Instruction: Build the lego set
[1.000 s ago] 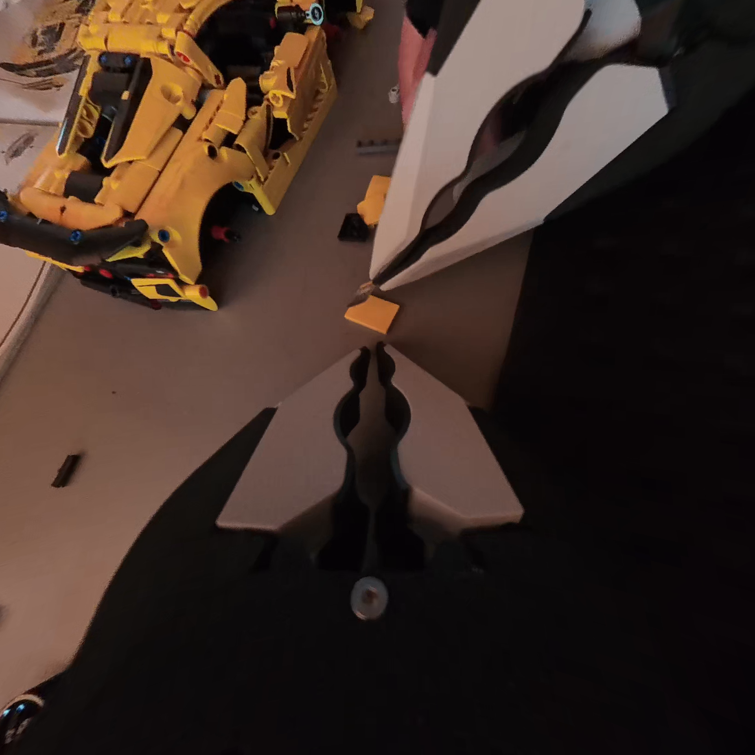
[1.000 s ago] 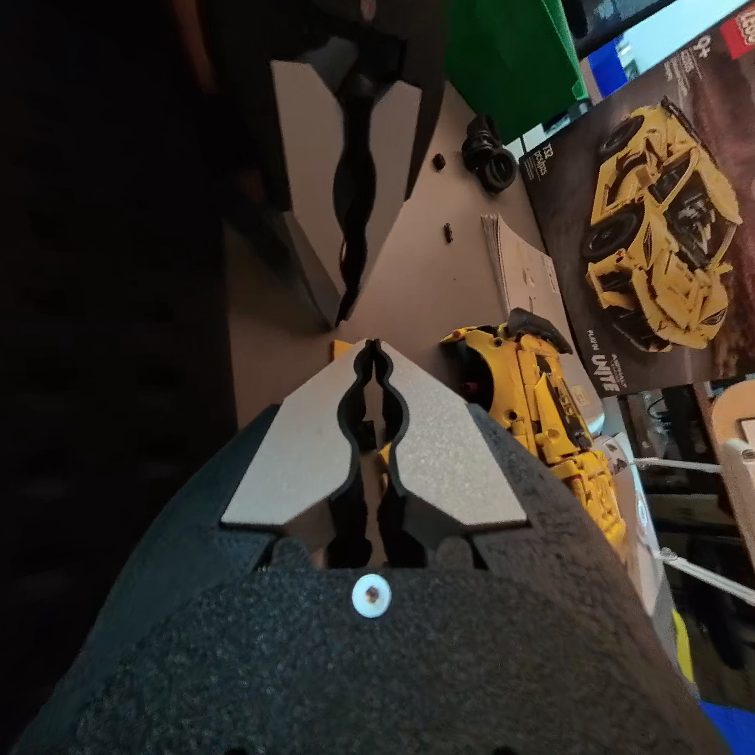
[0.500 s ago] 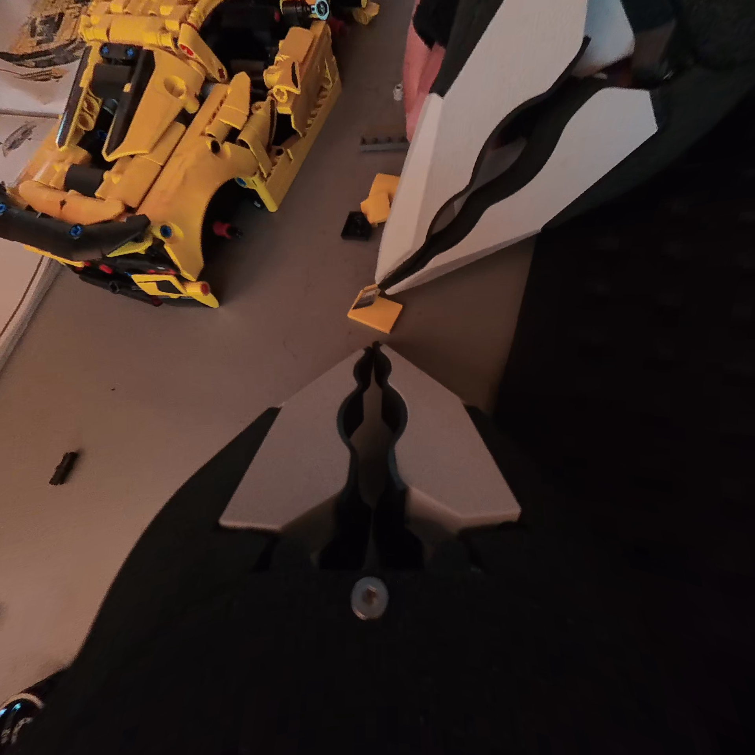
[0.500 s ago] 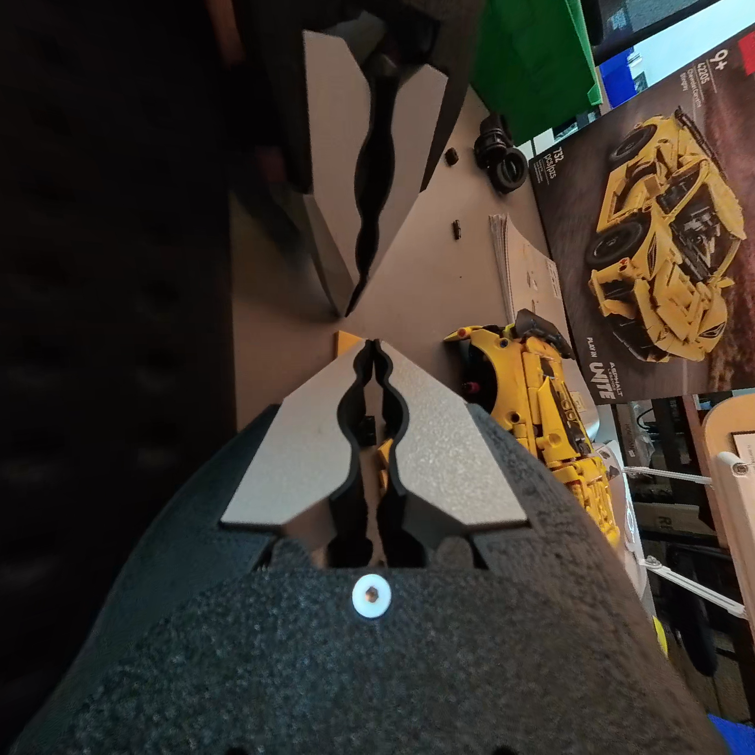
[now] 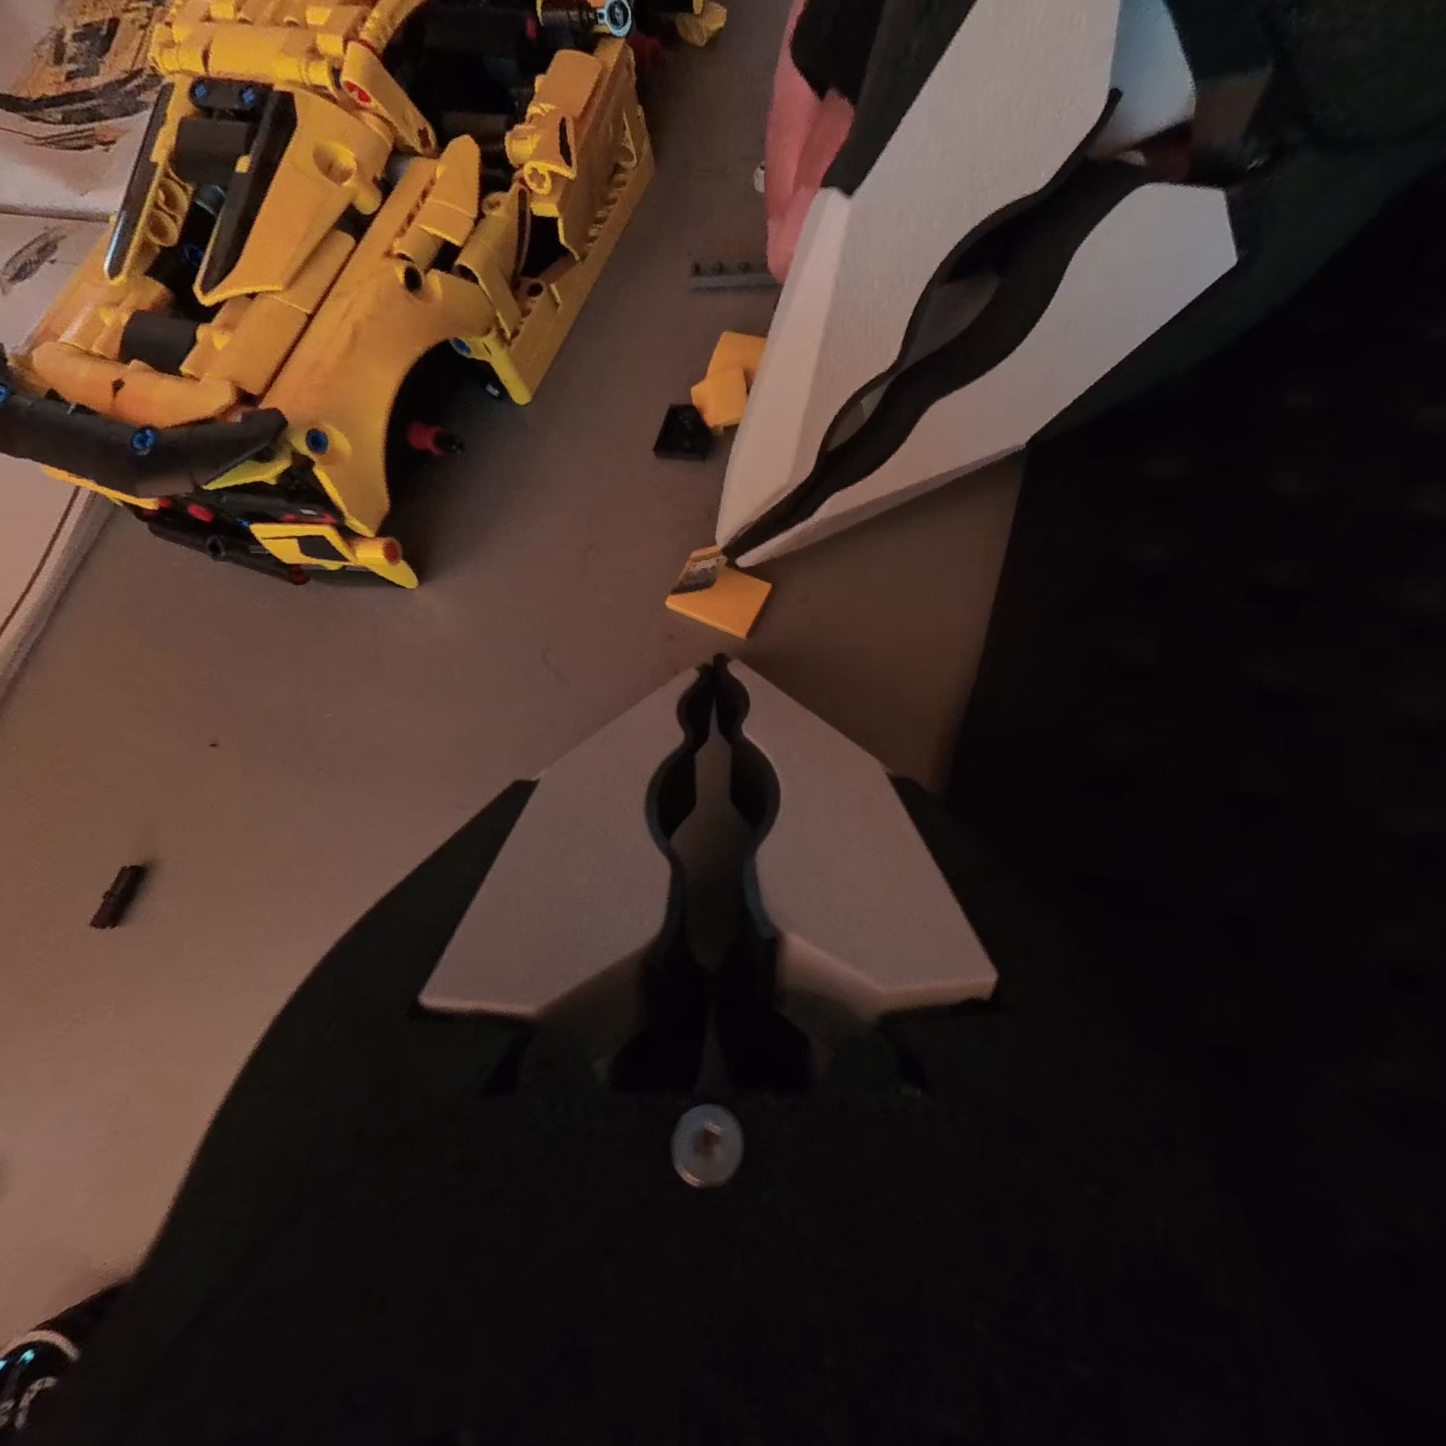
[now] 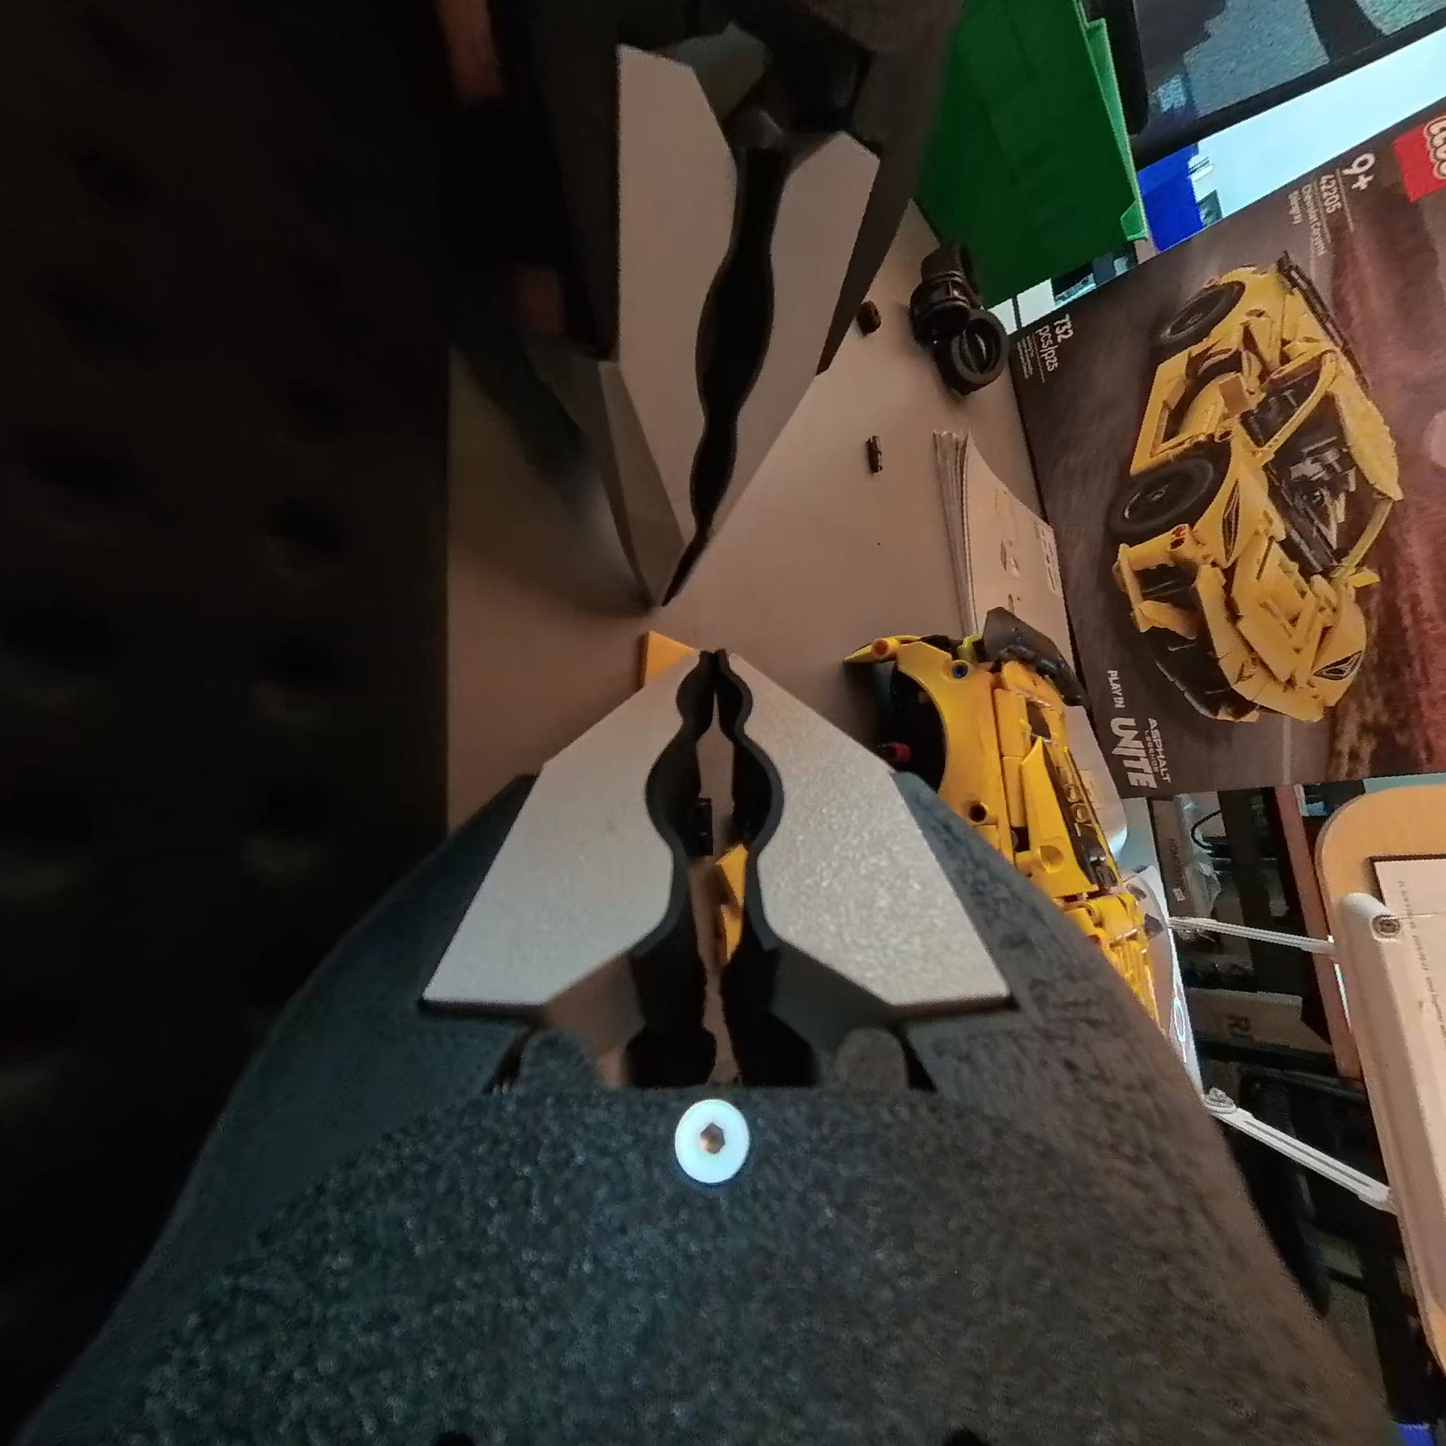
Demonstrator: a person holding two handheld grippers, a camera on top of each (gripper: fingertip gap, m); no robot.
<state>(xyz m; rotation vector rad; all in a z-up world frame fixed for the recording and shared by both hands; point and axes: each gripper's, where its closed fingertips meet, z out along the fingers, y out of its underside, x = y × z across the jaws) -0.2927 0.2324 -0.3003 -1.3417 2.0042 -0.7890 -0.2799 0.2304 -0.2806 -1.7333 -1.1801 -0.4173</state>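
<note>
The yellow car (image 5: 313, 297) is largely built; loose pieces remain on the counter (image 5: 391, 782). Both jaws are closed, the right gripper (image 5: 731, 557) perhaps pinching a yellow tile (image 5: 724, 598).

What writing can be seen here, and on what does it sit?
I won't copy wording; these things bear it.
Set box: logo, numbers and words, clearly printed.
Instruction booklet: too small to read.
Yellow tile: dark sticker, blurred.
White sheet: tiny print, unreadable.

Bare table (image 5: 329, 751) lies open between yellow car (image 5: 329, 258) and yellow tile (image 5: 724, 602).
</note>
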